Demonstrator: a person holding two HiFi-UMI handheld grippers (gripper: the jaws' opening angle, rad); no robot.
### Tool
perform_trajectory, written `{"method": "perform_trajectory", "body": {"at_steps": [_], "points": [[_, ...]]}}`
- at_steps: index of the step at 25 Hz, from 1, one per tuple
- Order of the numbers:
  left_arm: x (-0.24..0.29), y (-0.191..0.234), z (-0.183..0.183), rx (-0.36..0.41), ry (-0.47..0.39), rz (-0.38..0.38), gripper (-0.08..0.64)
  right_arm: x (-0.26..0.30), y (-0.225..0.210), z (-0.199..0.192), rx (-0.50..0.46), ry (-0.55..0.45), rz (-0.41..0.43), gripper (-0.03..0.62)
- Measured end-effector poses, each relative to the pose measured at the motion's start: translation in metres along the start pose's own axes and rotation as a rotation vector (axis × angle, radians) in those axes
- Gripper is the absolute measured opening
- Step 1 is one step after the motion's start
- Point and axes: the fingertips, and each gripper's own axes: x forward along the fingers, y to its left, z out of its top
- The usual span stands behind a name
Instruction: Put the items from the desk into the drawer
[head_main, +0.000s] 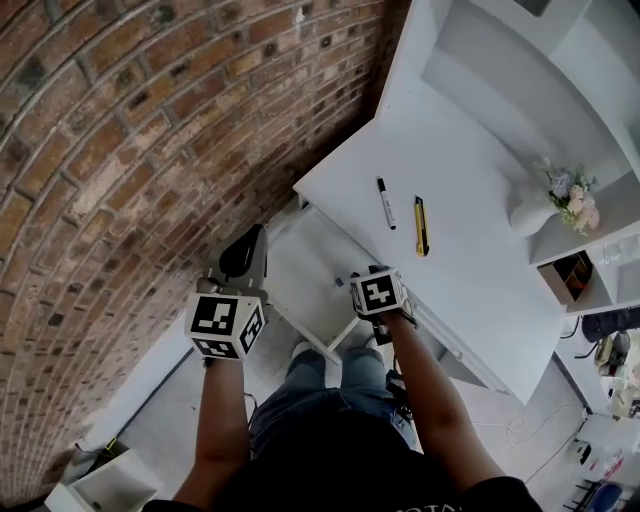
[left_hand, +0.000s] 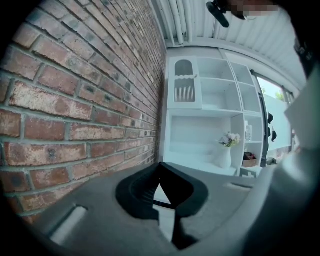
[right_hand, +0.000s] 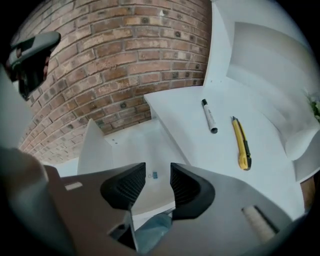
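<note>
Drawer (right_hand: 125, 147) open, with one small blue item (right_hand: 154, 175) inside, likely a clip but too small to be sure. Marker (right_hand: 209, 116) and knife (right_hand: 241, 143) lie on the desk (right_hand: 200, 150), both left to move. My right gripper (right_hand: 157, 170) is spread, empty, aimed at the drawer. Left gripper (left_hand: 161, 172) is pressed together, empty. My jaws hide the drawer's near end.

A: Status of the left hand-held gripper (left_hand: 161, 166)?
B: Jaw tips meet, with nothing between them. It points roughly level.
A: And the right hand-held gripper (right_hand: 157, 175)?
B: Jaws stand apart with nothing between them. It is aimed steeply downward.
A: Arm position?
B: The left forearm (head_main: 222, 410) and right forearm (head_main: 437, 400) extend forward, side by side.
</note>
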Motion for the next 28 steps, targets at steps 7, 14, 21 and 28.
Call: {"method": "perform_trajectory", "body": {"at_steps": [7, 14, 21, 28], "points": [[0.003, 0.002, 0.015, 0.001, -0.036, 0.002, 0.002, -0.046, -0.009, 0.021, 0.072, -0.141, -0.027, 0.167], [0.010, -0.005, 0.020, 0.008, -0.034, -0.042, 0.002, -0.089, -0.018, 0.042, 0.094, -0.332, -0.049, 0.175], [0.028, -0.010, 0.020, 0.002, -0.023, -0.104, 0.002, -0.126, -0.052, 0.056, 0.172, -0.480, -0.172, 0.175], [0.052, -0.032, 0.011, 0.005, 0.009, -0.146, 0.002, -0.129, -0.105, 0.045, 0.257, -0.470, -0.234, 0.176]]}}
